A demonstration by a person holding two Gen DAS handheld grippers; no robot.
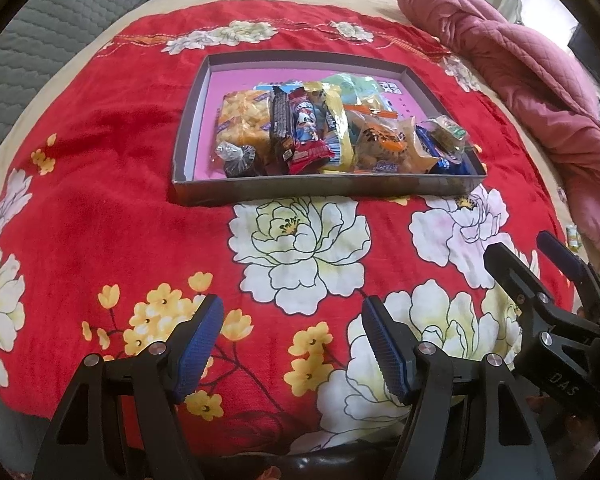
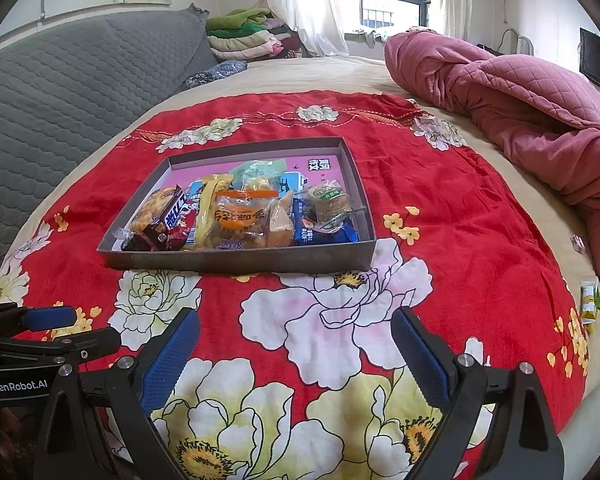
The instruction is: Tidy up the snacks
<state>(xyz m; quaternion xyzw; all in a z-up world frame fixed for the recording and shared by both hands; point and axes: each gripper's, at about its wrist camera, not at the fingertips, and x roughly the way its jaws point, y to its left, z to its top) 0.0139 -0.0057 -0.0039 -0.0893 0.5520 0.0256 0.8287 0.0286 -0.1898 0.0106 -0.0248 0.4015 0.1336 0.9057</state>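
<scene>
Currently: box (image 2: pixel 240 258) of snacks (image 2: pixel 236 216), far centre; left gripper (image 1: pixel 292 344) and right gripper (image 2: pixel 296 354) wide, empty, near. Judgement: approach packets singly from above.

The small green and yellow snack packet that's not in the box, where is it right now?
In the right wrist view, the green and yellow packet lies at the far right on the beige bedding, beyond the red floral cloth and below the pink quilt.
</scene>
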